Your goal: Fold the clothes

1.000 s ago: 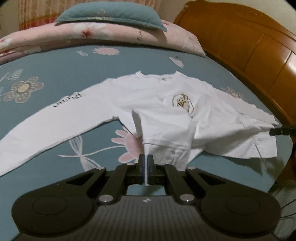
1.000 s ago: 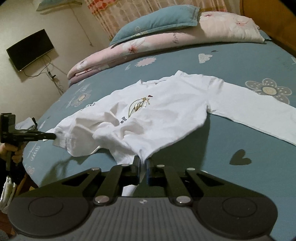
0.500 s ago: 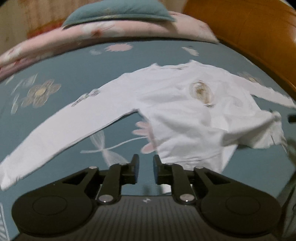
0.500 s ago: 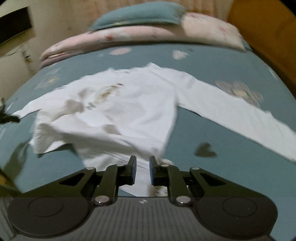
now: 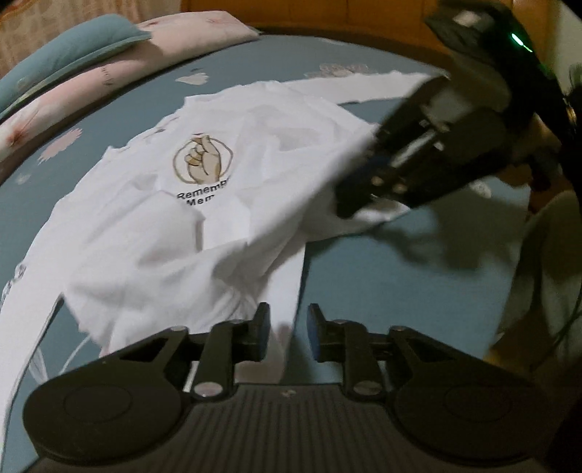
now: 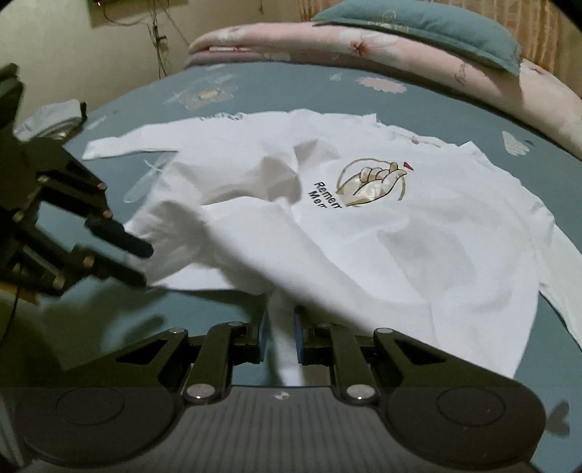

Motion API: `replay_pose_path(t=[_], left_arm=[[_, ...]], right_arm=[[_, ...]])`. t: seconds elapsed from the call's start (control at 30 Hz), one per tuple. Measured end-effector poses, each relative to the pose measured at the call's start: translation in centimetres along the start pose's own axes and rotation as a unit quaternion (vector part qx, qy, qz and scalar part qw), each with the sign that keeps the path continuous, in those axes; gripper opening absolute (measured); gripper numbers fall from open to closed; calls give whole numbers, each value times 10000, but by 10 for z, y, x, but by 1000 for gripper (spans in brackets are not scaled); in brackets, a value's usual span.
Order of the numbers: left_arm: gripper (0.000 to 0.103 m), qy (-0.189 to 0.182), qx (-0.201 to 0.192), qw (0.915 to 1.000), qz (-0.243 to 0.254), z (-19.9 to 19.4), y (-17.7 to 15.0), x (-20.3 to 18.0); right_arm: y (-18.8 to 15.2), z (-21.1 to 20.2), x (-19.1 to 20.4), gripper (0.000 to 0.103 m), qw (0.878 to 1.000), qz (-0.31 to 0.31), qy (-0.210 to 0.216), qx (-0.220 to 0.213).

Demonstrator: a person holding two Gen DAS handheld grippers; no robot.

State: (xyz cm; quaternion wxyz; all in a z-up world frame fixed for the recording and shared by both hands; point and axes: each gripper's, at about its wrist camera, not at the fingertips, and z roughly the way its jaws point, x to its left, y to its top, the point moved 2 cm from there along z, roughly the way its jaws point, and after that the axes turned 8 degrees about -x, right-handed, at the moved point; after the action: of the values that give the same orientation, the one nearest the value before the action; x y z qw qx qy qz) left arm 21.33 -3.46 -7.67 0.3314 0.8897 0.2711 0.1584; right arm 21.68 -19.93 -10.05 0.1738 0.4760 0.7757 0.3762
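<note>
We find the white long-sleeved cotton shirt (image 6: 418,233) lying face up on the teal flower-print bed sheet (image 6: 291,87), its gold hand emblem (image 6: 371,182) near the middle of the shirt and its lower part rumpled into folds.

The left hand-held gripper (image 5: 289,336) sits at the shirt's hem. Its jaws have just been opening and now stand apart; a strip of white cloth lies between them, and the pads do not press on it.

The right hand-held gripper (image 6: 280,336) is at the other end of the hem. Its jaws stand slightly apart with a fold of hem between them; we cannot tell whether the blue pads (image 6: 262,336) pinch it.

Beyond the shirt's collar lie a pink floral quilt (image 6: 382,43) and a teal pillow (image 6: 418,22).
</note>
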Motion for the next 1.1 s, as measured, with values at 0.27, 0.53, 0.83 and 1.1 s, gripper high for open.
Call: replay_pose_path(t=[0.27, 0.53, 0.83, 1.1], left_arm=[[31, 252, 46, 9997, -42, 33, 5, 37], [33, 207, -39, 9997, -148, 32, 5, 46], [34, 106, 3, 9999, -10, 30, 9, 40], [33, 151, 41, 9985, 525, 33, 17, 25]], right_arm=[[8, 29, -33, 17, 9995, 266, -117, 147], [5, 14, 19, 35, 9952, -964, 143, -87], [9, 60, 53, 28, 9796, -1992, -272, 63], [32, 47, 38, 2, 9895, -1221, 538, 561]])
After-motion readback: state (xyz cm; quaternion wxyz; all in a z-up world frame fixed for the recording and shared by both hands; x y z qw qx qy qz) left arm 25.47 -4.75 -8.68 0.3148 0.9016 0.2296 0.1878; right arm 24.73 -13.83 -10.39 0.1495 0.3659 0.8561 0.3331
